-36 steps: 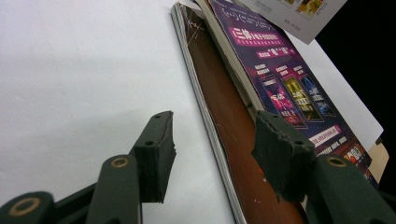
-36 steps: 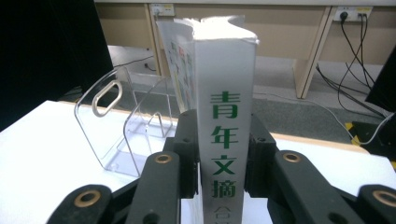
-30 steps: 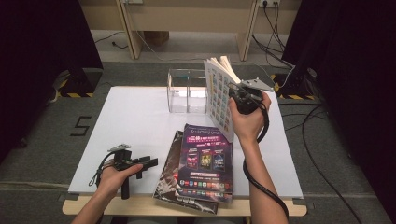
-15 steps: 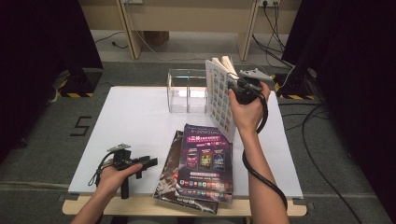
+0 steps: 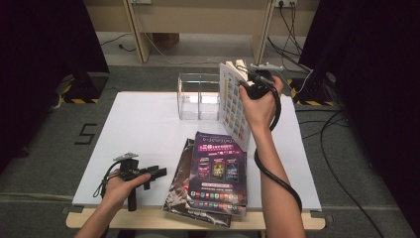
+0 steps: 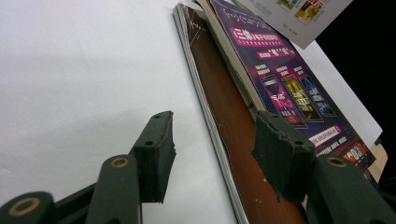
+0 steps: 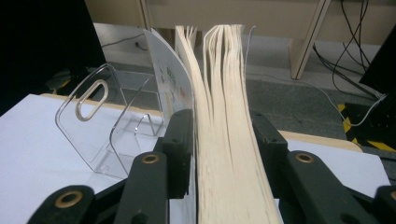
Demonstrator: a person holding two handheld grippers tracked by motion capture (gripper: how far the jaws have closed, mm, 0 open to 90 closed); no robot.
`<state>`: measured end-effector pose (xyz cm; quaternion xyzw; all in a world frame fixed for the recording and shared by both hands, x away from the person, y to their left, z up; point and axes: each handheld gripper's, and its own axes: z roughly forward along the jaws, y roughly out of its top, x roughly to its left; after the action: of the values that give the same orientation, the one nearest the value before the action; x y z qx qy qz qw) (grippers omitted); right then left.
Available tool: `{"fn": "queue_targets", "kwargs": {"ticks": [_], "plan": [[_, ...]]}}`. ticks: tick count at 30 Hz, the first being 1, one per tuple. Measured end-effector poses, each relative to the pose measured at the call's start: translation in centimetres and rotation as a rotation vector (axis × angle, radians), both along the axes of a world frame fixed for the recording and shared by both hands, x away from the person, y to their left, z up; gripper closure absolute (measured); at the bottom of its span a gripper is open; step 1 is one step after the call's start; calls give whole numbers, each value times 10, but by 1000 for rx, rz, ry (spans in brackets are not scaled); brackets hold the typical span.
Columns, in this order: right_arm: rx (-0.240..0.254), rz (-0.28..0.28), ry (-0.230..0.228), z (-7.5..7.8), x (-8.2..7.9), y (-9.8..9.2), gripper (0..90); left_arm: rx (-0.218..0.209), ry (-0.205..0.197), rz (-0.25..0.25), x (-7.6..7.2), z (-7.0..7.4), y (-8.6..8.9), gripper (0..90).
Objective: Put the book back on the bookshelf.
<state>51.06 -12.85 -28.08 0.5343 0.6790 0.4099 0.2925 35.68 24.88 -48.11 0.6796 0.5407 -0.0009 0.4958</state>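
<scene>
White surface (image 5: pixel 148 129): right tongs (image 5: pixel 246 78), jaws just opening, straddled upright catalogue (image 5: pixel 233 106) beside clear rack (image 5: pixel 198 96); left tongs (image 5: pixel 153 174) open, empty.

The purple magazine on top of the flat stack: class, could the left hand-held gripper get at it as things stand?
Probably yes. The left hand-held gripper is open, low on the table beside the stack, and nothing lies between its jaws and the purple magazine.
</scene>
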Motion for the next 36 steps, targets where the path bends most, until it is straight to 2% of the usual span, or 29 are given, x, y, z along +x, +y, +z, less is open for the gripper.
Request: {"fn": "queue_targets", "kwargs": {"ticks": [4, 6, 7, 9, 11, 14, 15, 22, 28, 36], "plan": [[-5, 2, 27, 0, 3, 2, 641, -2, -1, 1, 0, 0, 0, 472], [-24, 2, 57, 2, 5, 2, 675, 1, 1, -1, 0, 0, 0, 472], [-45, -1, 85, 5, 7, 2, 724, 0, 1, -2, 0, -1, 0, 472], [-48, -11, 115, 8, 8, 2, 736, -1, 4, -3, 0, -1, -1, 472], [-50, -12, 117, 9, 9, 2, 738, -1, 4, -3, 0, -1, -1, 472], [-46, -3, 106, 9, 9, 2, 740, -2, 3, -1, 0, -1, 0, 472], [-38, -12, 83, 9, 7, 2, 741, -1, 4, 2, 1, -1, 1, 472], [-31, -18, 31, 12, 7, 6, 742, -3, 5, 3, 1, -2, 1, 472], [8, -30, 16, 14, 12, 10, 742, -3, 5, 2, 1, -2, 1, 472], [22, -31, -2, 16, 16, 20, 742, -5, 5, 7, 1, -2, 3, 473]]}}
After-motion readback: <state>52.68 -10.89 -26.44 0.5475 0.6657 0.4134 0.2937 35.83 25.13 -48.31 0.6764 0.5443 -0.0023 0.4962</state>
